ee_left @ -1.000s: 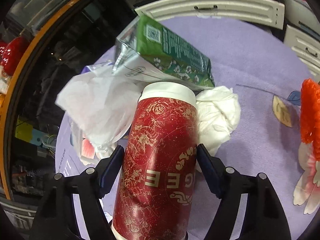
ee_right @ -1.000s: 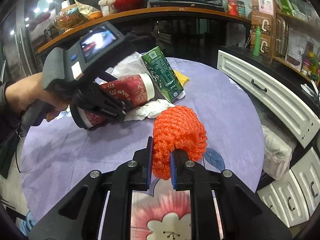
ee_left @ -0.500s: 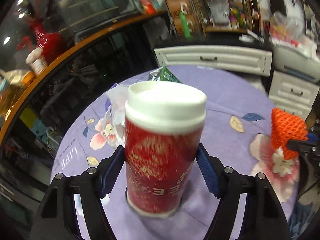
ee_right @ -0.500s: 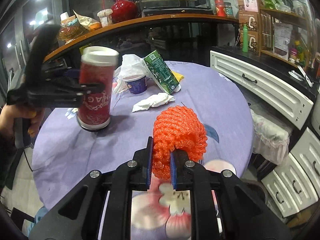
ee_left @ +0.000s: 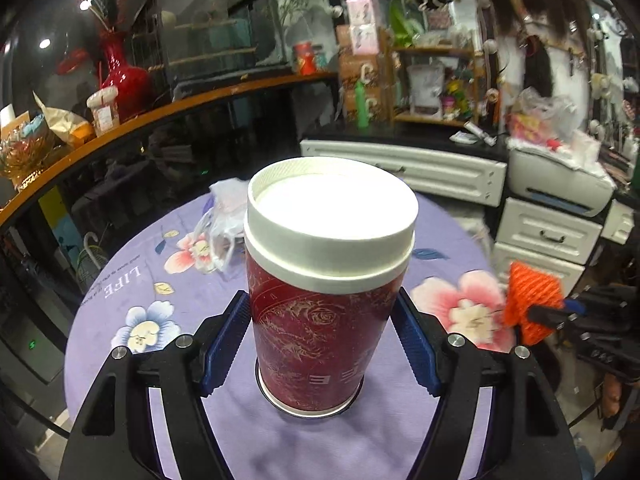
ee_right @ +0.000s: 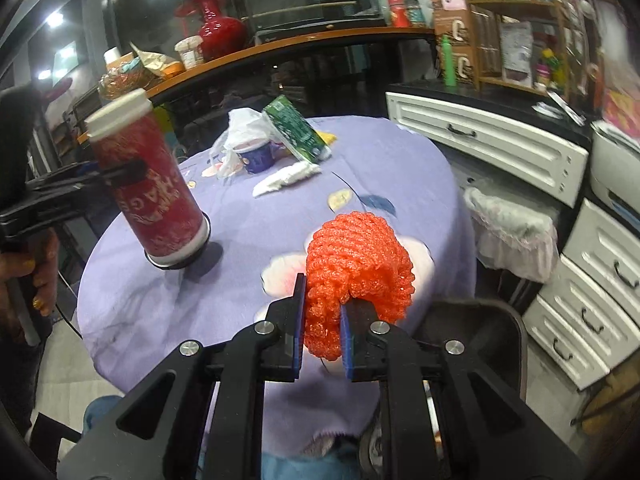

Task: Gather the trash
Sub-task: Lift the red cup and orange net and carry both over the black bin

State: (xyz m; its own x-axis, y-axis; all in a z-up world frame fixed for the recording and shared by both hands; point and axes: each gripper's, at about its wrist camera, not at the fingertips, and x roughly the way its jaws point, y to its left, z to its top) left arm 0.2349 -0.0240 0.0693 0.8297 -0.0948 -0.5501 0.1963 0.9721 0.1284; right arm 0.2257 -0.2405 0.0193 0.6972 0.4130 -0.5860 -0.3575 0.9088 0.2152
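Green carton (ee_right: 298, 130) shows only from right, behind red cup (ee_right: 154, 184).

Black tongs (ee_right: 322, 336), blue ribbed pads (ee_right: 297, 344), silver screws.

On my table I count one red cup (ee_right: 156, 184) with a white lid, one orange foam net (ee_right: 358, 272), one green carton (ee_right: 298, 130), one small blue cup (ee_right: 258, 158), one white plastic bag (ee_right: 240, 128), one crumpled white tissue (ee_right: 286, 176); on the shelf behind, one red vase (ee_right: 218, 20); beside the table, one lined bin (ee_right: 512, 224)
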